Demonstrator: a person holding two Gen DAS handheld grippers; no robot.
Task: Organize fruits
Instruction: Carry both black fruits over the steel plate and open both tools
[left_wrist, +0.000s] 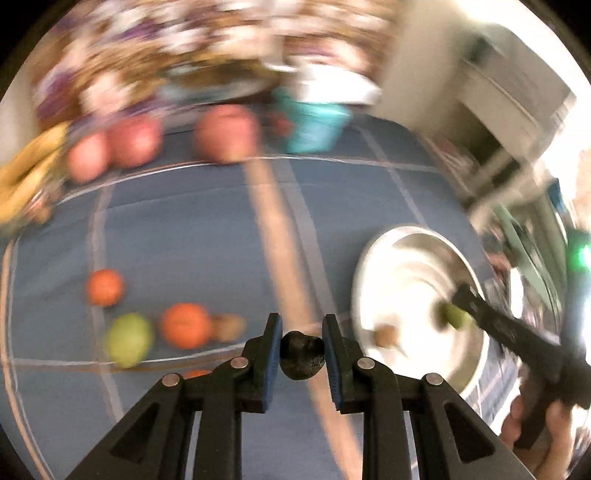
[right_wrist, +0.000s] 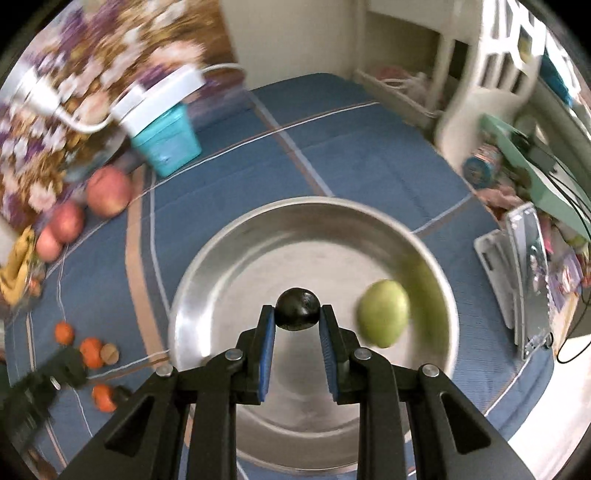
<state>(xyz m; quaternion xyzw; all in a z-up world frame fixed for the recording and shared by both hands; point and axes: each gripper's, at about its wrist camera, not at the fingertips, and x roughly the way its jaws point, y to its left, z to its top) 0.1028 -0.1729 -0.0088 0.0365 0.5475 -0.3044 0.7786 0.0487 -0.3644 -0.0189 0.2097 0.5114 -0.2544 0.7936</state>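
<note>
My left gripper (left_wrist: 302, 332) is shut on a dark wrinkled fruit (left_wrist: 302, 355) above the blue checked cloth (left_wrist: 207, 236). My right gripper (right_wrist: 297, 318) is shut on a dark round fruit (right_wrist: 297, 308) held over the steel bowl (right_wrist: 236, 258); it also shows in the left wrist view (left_wrist: 458, 295) over the bowl (left_wrist: 373, 266). A green fruit (right_wrist: 384, 312) lies in the bowl at the right. Oranges (left_wrist: 184, 325), a green fruit (left_wrist: 129, 339) and a brown fruit (left_wrist: 228, 326) lie on the cloth at the left. Several apples (left_wrist: 225, 133) and bananas (left_wrist: 26, 177) lie at the far left.
A teal box with a white lid (right_wrist: 166, 136) stands at the back by a flowered fabric (right_wrist: 55, 110). White furniture (right_wrist: 480, 74) and clutter (right_wrist: 524, 236) stand beyond the cloth's right edge. Both views are motion-blurred.
</note>
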